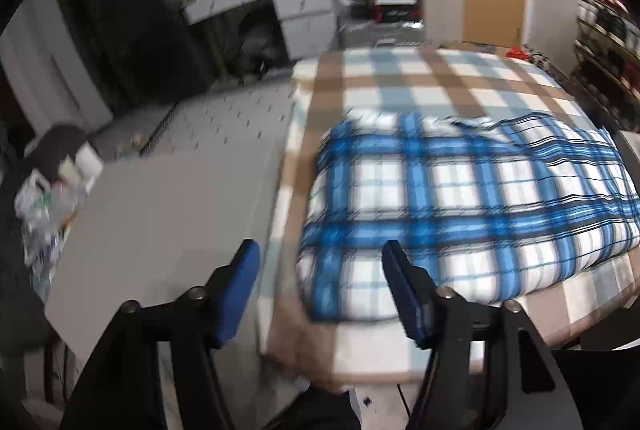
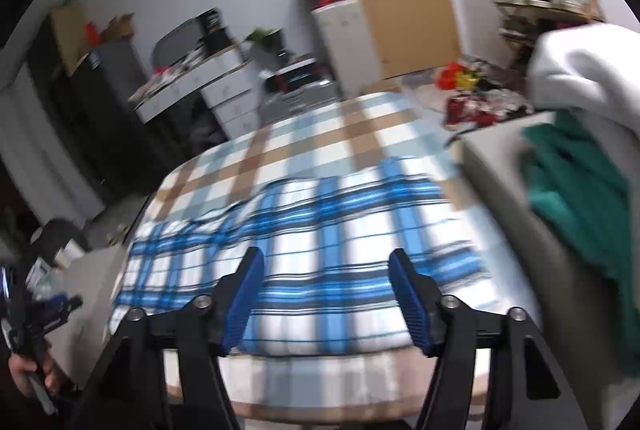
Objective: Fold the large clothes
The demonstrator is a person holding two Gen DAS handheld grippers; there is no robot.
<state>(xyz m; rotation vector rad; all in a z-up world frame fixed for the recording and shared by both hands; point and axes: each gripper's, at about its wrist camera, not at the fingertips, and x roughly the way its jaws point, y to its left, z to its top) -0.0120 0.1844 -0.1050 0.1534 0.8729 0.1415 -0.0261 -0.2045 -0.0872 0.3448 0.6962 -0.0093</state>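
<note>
blue-and-white plaid, the folded garment (image 2: pixel 304 254) lies as a thick pad on the checked tablecloth (image 2: pixel 304 146), its long axis running side to side across the near part of the table. the right gripper (image 2: pixel 325 258) hangs above its near edge, jaws spread with nothing between them. the left gripper (image 1: pixel 320 250) hangs at the garment's left end, likewise released, 1 blue finger (image 1: pixel 404 290) over the cloth and the other over the grey surface (image 1: pixel 168 198) beside it. judged from this, each hand is nearest its own end. motion blur hides the fold lines, and collar or sleeves cannot be made out.
</note>
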